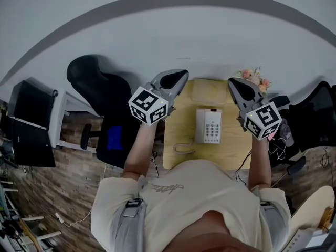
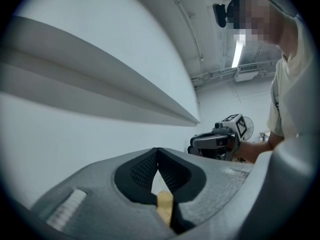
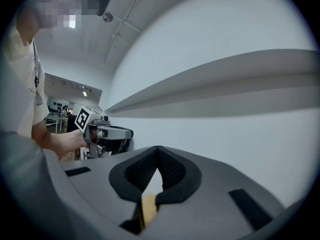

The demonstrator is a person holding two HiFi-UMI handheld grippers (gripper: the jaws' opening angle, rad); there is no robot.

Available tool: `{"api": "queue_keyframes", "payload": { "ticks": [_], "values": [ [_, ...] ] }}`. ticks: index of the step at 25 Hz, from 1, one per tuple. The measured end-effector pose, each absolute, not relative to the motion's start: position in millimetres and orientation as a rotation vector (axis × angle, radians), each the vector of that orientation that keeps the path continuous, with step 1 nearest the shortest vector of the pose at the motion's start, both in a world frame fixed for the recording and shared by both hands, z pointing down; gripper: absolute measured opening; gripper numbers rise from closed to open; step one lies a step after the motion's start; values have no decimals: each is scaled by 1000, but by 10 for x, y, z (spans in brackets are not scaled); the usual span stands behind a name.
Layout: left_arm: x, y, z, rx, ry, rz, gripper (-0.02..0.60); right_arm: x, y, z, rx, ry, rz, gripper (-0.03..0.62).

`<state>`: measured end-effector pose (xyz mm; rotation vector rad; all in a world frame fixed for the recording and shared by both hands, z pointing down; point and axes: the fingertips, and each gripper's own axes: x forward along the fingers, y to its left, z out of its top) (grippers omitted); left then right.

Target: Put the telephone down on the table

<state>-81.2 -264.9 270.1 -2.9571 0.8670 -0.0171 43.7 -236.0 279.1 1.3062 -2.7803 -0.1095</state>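
Midway: left claw (image 1: 182, 76), telephone (image 1: 208, 125), right claw (image 1: 233, 84)

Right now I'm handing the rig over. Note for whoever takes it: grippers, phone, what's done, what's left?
Left gripper: shut, empty, held level, over the table's left side in the head view.
Right gripper: shut, empty, held level, over the table's right side.
Phone: flat on the table near its middle, keypad up. Its cord lies looped to its left. Neither gripper touches it.
Done: the phone appears to be down on the table already.
Left: probably nothing, and no grip to release.
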Motion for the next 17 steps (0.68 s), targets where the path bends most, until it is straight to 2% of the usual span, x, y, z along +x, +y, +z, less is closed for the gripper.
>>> {"api": "queue_keyframes", "payload": {
  "ticks": [17],
  "values": [
    [-934,-2638,2872,-2988,861,24,17,425,-2350,2911,1328,-2748,-126,0]
  ]
}}
